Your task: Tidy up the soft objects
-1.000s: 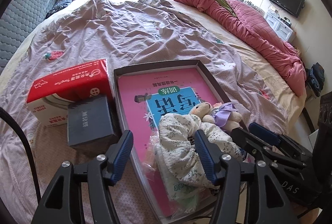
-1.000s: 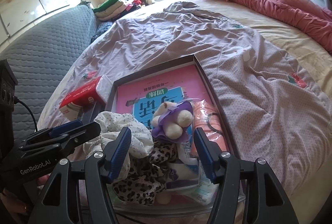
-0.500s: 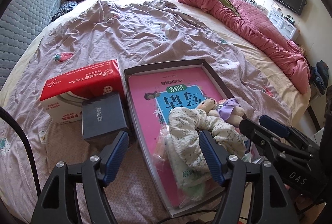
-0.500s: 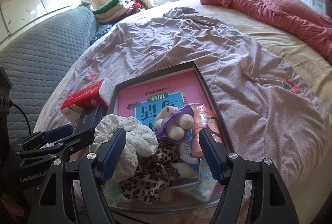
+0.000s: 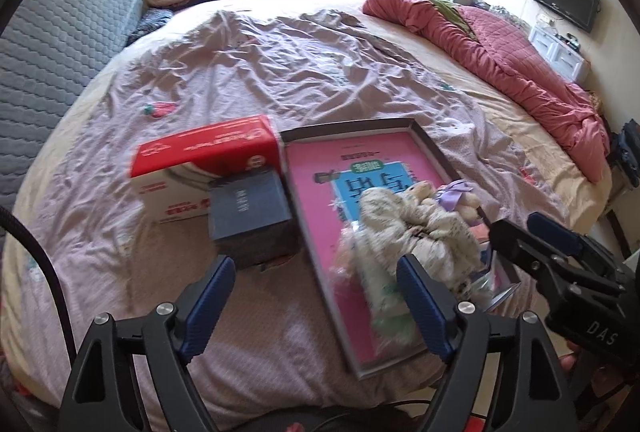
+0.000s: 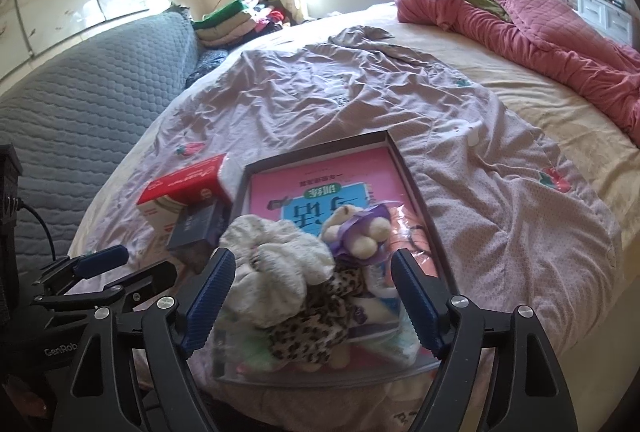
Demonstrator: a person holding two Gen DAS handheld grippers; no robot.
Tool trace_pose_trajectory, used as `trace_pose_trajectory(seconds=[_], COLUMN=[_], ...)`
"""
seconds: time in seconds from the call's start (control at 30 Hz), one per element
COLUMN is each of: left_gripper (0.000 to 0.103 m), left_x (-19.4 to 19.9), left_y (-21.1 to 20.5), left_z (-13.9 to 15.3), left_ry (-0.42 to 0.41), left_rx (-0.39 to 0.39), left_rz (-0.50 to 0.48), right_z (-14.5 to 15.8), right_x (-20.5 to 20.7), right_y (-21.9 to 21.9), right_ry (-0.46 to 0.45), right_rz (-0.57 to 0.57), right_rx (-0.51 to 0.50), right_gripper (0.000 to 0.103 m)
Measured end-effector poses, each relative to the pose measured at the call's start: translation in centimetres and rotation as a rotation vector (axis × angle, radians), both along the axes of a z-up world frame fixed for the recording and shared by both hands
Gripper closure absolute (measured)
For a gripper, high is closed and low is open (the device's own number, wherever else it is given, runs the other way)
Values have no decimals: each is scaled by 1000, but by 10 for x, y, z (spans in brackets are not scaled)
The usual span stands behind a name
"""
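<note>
A shallow dark-rimmed tray [image 5: 430, 141] is laid on the lilac bedspread [image 5: 280, 71], and a pink book [image 5: 320, 167] with a blue panel is seen flat on its floor. At the near end of the tray the soft things are piled together: a white floral cloth bundle [image 6: 280, 260], a leopard-print piece [image 6: 316, 324] under it, and a small plush bear [image 6: 356, 232] wrapped in purple, set just beside the bundle. Some crinkled plastic packets are glimpsed beneath the pile, but their contents cannot be told.

A red and white tissue box [image 5: 204, 167] is placed just left of the tray, with a dark blue box [image 5: 250, 216] touching its near side.

The left gripper [image 5: 316, 308] is held above the bedspread near the tray's left rim; its jaws have just been opening and are now spread wide, with nothing between them. The right gripper [image 6: 314, 304] is held above the pile; its jaws have likewise just been opening and are released, the floral bundle and leopard piece being framed between the blue pads without being touched.

Compared with a second ago, both grippers are seen drawn back and higher: more of the bedspread and of the tray's near rim is taken in, and the pile appears smaller in each view. The pile itself is left where it was, at the tray's near end.
</note>
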State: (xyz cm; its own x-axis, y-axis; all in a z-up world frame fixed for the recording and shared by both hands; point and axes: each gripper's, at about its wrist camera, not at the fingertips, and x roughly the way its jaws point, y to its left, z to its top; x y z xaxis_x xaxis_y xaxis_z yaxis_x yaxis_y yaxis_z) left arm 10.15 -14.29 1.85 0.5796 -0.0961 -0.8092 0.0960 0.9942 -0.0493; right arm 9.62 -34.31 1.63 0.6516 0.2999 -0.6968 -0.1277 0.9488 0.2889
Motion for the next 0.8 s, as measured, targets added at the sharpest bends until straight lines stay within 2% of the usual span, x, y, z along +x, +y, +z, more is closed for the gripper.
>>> trace_pose_trajectory(seconds=[0.23,0.43,0.8], left_gripper=[20,20,20], left_x=[-26,-51,-90], left_y=[16,25,32], left_z=[10,17,28], left_ry=[-6,2,-18], left_rx=[10,34,30], left_rz=[37,85,123], right_z=[10,26,44], right_x=[-20,-46,-83], right_y=[18,25,38], right_ry=[-11,-57,-66], right_rz=[29,36,50], right_rx=[-42,-30,-47], right_gripper=[21,20,20])
